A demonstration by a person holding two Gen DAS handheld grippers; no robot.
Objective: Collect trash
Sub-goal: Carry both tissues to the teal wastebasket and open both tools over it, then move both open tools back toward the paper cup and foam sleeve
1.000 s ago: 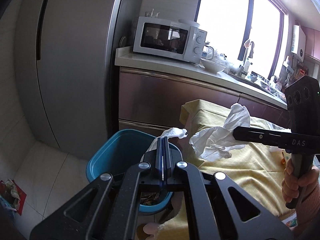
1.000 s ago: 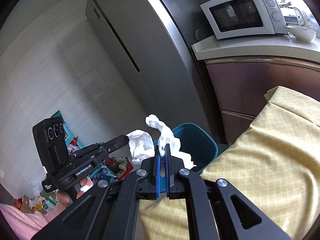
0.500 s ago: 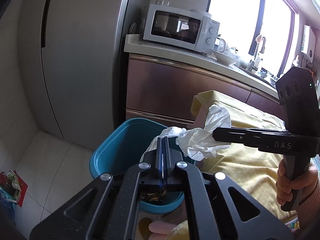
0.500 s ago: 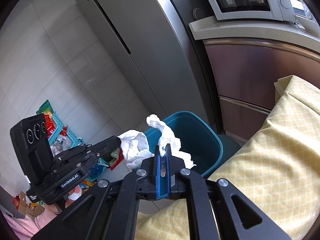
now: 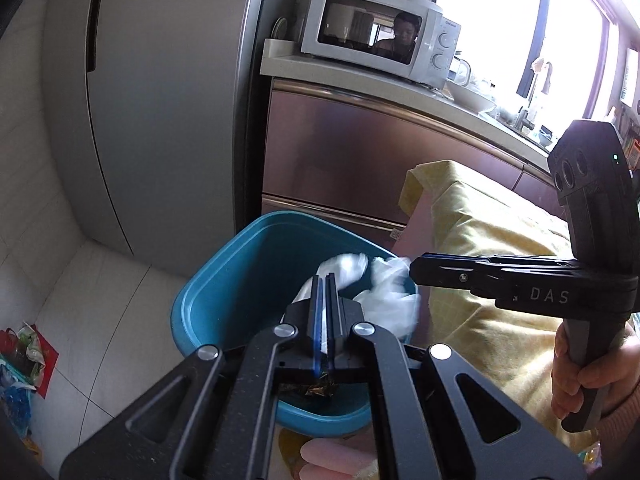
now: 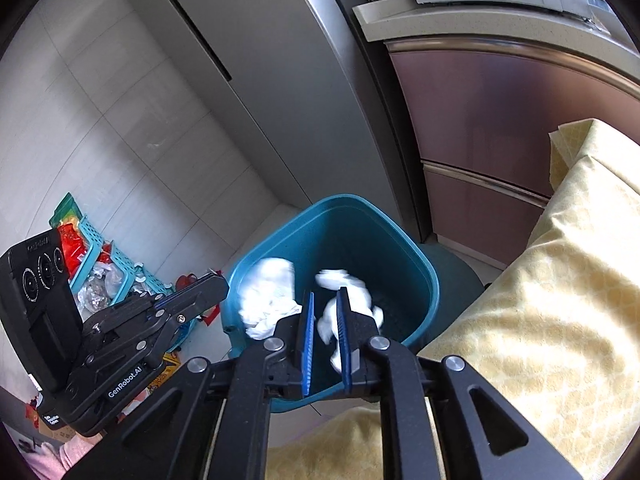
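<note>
Kitchen floor of pale tiles carries a teal trash bin (image 6: 424,276), standing between a grey refrigerator (image 5: 160,92) and a table draped in a yellow tablecloth (image 6: 560,300).

Two crumpled white tissues are over the bin's open mouth. The right tissue (image 6: 346,304) sits blurred between the blue pads of the right gripper (image 6: 325,336), whose jaws are opening; a gap shows beside the left pad, and whether the other pad touches the paper cannot be told. The left tissue (image 6: 268,300) hangs at the bin's left rim, pinched in the left gripper (image 5: 325,308), whose pads are pressed together on it. In the left wrist view both wads show side by side above the bin's near right corner, with dark scraps (image 5: 316,390) lying on the bin's bottom.

A hand (image 5: 588,372) in a pink sleeve grips the right tool's handle beside the tablecloth.

On the floor left of the bin stands a turquoise basket (image 6: 116,264) stuffed with wrappers. Behind the bin run brown cabinet fronts (image 5: 360,152) under a pale counter bearing a white microwave (image 5: 380,32) at its left end.
</note>
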